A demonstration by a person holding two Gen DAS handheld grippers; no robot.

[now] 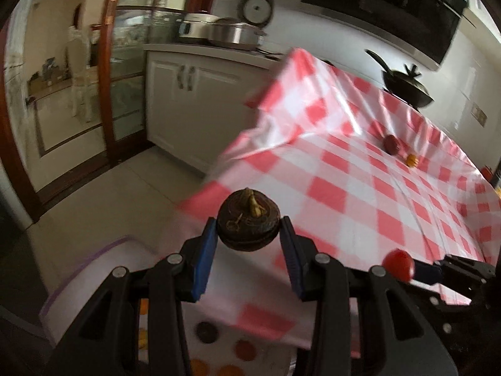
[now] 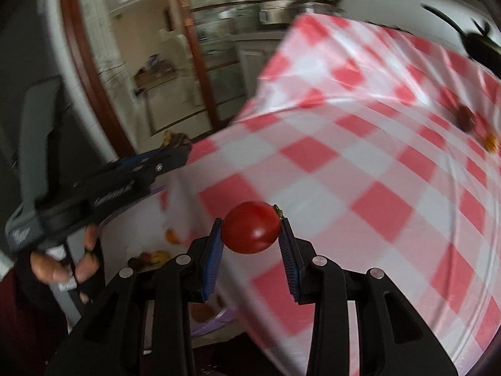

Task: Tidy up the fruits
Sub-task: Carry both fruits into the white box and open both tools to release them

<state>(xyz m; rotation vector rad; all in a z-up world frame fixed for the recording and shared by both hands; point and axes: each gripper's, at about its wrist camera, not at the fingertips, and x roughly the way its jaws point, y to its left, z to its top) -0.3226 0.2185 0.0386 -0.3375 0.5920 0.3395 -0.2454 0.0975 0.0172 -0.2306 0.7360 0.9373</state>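
in the left wrist view, the far left of the frame shows a glass sliding door with a dark wooden frame (image 1: 106,72) and a pale tiled floor (image 1: 103,194) below it. next to the right stand white kitchen cabinets (image 1: 188,94) with a steel pot (image 1: 233,33) on the counter. at lower centre the left gripper (image 1: 249,235) is clamped on a dark brown mangosteen (image 1: 249,224), blue pads pressing both its sides. under it lies a white container (image 1: 119,266) holding blurred round fruits. rightward, a red and white checked tablecloth (image 1: 360,172) fills the frame, with a dark red fruit (image 1: 391,144) and a small orange fruit (image 1: 411,159) lying near each other at the right. a black wok (image 1: 407,86) sits beyond it, upper right.

in the right wrist view, a hand (image 2: 62,263) holds the other tool at lower left. at lower centre the right gripper (image 2: 252,235) grips a red tomato (image 2: 252,227) over the cloth's edge.
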